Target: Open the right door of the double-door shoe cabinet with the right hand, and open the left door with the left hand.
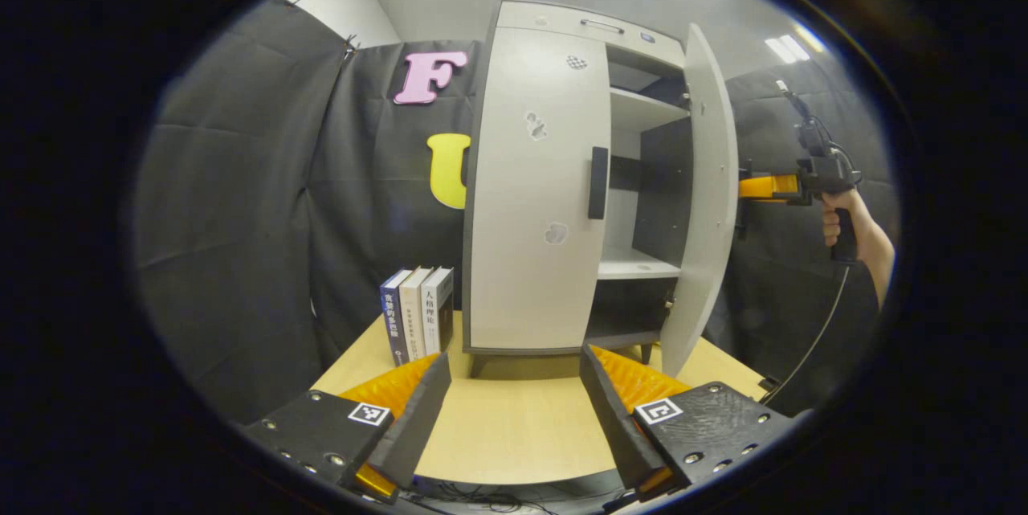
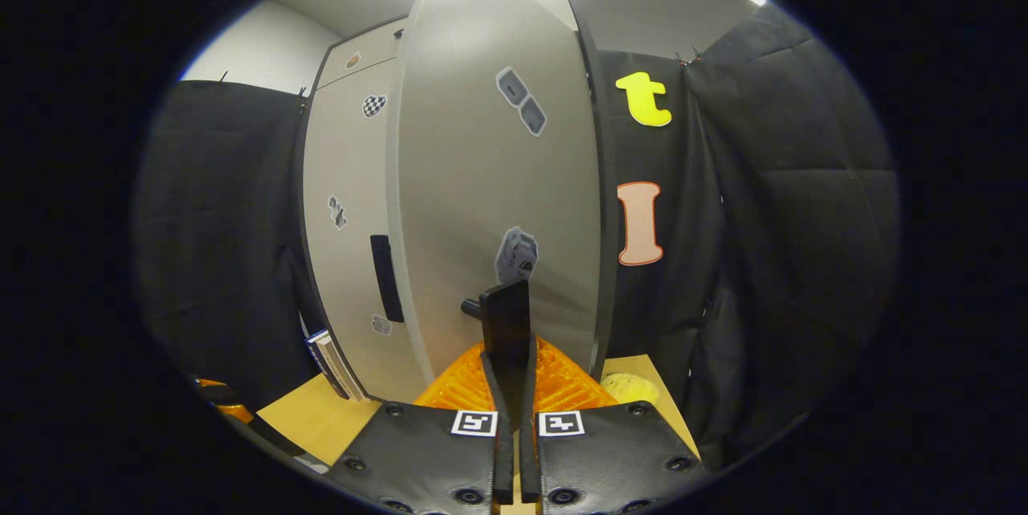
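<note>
1. Cabinet (image 1: 562, 202) stands on the table (image 1: 514, 435), toward its back, with books (image 1: 418, 322) just beside its left flank.
2. Its right door (image 1: 703, 202) stands swung out, showing shelves (image 1: 634, 262) inside; the left door (image 1: 538, 194) lies flush and closed, its handle (image 1: 597, 182) untouched.
3. The right gripper (image 2: 507, 314) has its jaws closed on the right door's handle (image 2: 504, 326), which stands as a dark upright bar between the fingers. I judge this grip is why the door hangs out at that angle: the gripper is holding it on its swing.
4. The left gripper (image 1: 514, 378) hangs low over the table with jaws wide apart and nothing between them, well short of the cabinet. It looks placed to go for the left handle next, so the left half of the task is not yet begun.
5. The left gripper view gives the cabinet's open inside and, past the right door's edge, a hand (image 1: 839, 218) holding the right gripper from the side.
6. The right gripper view gives the door's outer face (image 2: 490, 177) close up with stickers (image 2: 516, 254) on it, the grip on the handle itself, and a yellow thing (image 2: 630, 389) on the table by the wall, too unclear to name.
</note>
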Demonstrator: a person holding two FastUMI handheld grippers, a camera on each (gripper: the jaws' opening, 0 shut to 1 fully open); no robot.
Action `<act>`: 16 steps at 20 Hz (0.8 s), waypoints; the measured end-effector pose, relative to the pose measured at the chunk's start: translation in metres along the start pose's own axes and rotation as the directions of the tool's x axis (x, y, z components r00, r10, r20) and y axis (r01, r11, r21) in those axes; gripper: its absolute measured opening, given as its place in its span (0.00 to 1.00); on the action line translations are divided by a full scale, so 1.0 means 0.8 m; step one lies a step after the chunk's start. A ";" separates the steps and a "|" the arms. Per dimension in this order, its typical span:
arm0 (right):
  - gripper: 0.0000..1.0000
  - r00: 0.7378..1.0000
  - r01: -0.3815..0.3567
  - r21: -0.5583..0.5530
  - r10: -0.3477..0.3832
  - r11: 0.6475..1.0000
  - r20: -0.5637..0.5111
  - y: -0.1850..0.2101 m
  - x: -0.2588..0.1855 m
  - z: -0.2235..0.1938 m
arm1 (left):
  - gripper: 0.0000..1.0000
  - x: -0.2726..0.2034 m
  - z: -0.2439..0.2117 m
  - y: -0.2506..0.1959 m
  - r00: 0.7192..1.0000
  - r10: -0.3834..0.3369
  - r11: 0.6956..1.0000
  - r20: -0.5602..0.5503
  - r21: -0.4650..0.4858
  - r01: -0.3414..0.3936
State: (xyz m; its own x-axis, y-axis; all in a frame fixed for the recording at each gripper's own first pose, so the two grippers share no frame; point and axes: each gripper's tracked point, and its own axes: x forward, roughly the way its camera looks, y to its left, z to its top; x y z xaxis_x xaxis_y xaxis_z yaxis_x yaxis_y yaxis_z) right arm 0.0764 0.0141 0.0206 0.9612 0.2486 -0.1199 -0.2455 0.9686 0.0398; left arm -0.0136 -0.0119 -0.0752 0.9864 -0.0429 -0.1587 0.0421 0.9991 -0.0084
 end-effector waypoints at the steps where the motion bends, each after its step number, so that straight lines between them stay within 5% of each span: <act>1: 0.05 1.000 0.006 0.001 -0.006 1.000 -0.002 -0.008 -0.004 -0.001 | 0.94 0.000 -0.002 0.002 1.000 0.003 1.000 -0.001 -0.010 -0.003; 9: 0.04 0.996 0.084 0.010 -0.085 0.996 0.018 -0.065 -0.023 -0.002 | 0.94 0.024 -0.010 0.011 1.000 0.001 0.998 -0.015 -0.056 -0.002; 16: 0.04 0.988 0.152 -0.097 -0.149 0.984 0.035 -0.122 -0.032 -0.003 | 0.95 0.056 -0.002 -0.012 0.997 -0.072 0.993 -0.021 -0.097 0.069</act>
State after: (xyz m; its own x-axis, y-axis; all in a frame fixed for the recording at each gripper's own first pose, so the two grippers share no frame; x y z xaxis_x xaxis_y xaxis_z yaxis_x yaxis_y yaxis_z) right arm 0.0757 -0.0864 0.0174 0.9908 0.1011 -0.0896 -0.1079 0.9913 -0.0755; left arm 0.0296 -0.0231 -0.0838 0.9774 -0.1144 -0.1779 0.0948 0.9888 -0.1151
